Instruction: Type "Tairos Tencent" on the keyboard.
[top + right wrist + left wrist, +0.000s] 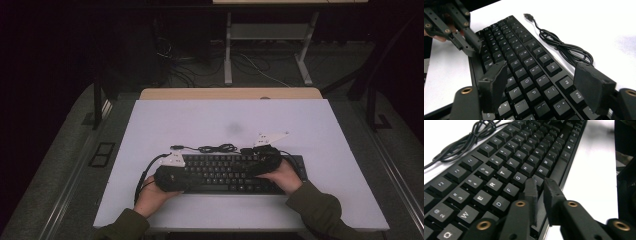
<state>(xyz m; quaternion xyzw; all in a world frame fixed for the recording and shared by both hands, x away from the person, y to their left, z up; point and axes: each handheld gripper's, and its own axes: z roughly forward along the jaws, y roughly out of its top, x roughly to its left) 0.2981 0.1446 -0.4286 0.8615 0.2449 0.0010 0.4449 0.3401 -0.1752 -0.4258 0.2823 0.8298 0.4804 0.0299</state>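
- Our left gripper (539,183): jaws nearly together, a narrow gap, holding nothing, tips just above the keyboard (506,167).
- Our right gripper (541,85): jaws wide apart, straddling the keyboard's keys, empty.

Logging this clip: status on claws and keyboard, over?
Left claw nearly shut, empty, over keyboard front edge. Right claw wide open above keys, empty. Cable coiled behind, nothing obstructing.

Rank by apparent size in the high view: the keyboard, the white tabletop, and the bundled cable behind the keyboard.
1. White tabletop, largest by far.
2. Keyboard, spanning roughly a third of the tabletop's width.
3. Bundled cable, a thin dark tangle shorter than the keyboard.
No close calls; all lie on one surface.
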